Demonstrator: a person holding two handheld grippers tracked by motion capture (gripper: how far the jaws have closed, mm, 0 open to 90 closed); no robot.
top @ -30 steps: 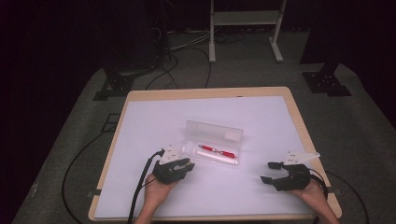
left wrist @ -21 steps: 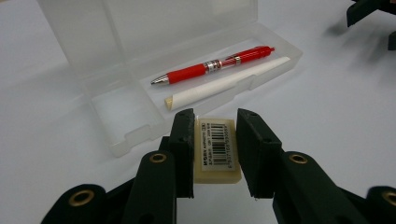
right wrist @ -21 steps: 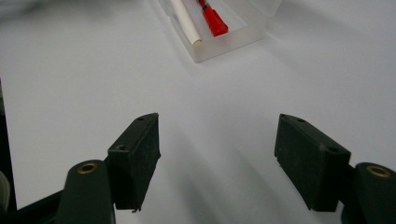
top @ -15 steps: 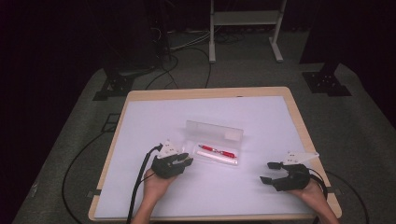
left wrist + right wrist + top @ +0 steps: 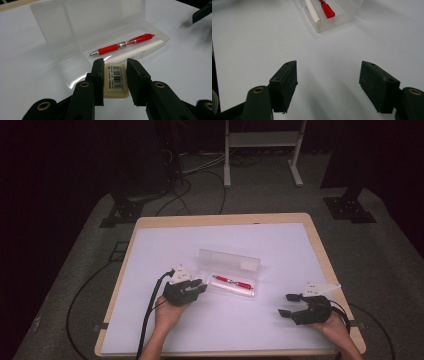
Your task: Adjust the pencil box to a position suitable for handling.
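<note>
A clear plastic pencil case [image 5: 75, 67] lies open on the white table top, lid tipped back. Inside it lie a red pen [image 5: 122, 45] and a white stick [image 5: 140, 50]. My left gripper [image 5: 115, 77] is shut on a cream eraser [image 5: 115, 80] with a barcode label, held just short of the case's near end. In the high view the left gripper [image 5: 192, 287] sits by the left end of the case [image 5: 231, 270]. My right gripper [image 5: 289, 305] rests open at the table's right front, jaws wide apart [image 5: 328, 82] with nothing between them; the case end [image 5: 334, 21] lies ahead of it.
The table has a wooden rim [image 5: 220, 220]. Cables [image 5: 150, 315] trail off its front left. Beyond the far edge are a white metal stand [image 5: 260, 145] and dark equipment bases on the grey floor.
My left gripper has shifted slightly right toward the pencil case with the eraser in it. The right gripper has stayed where it was.
</note>
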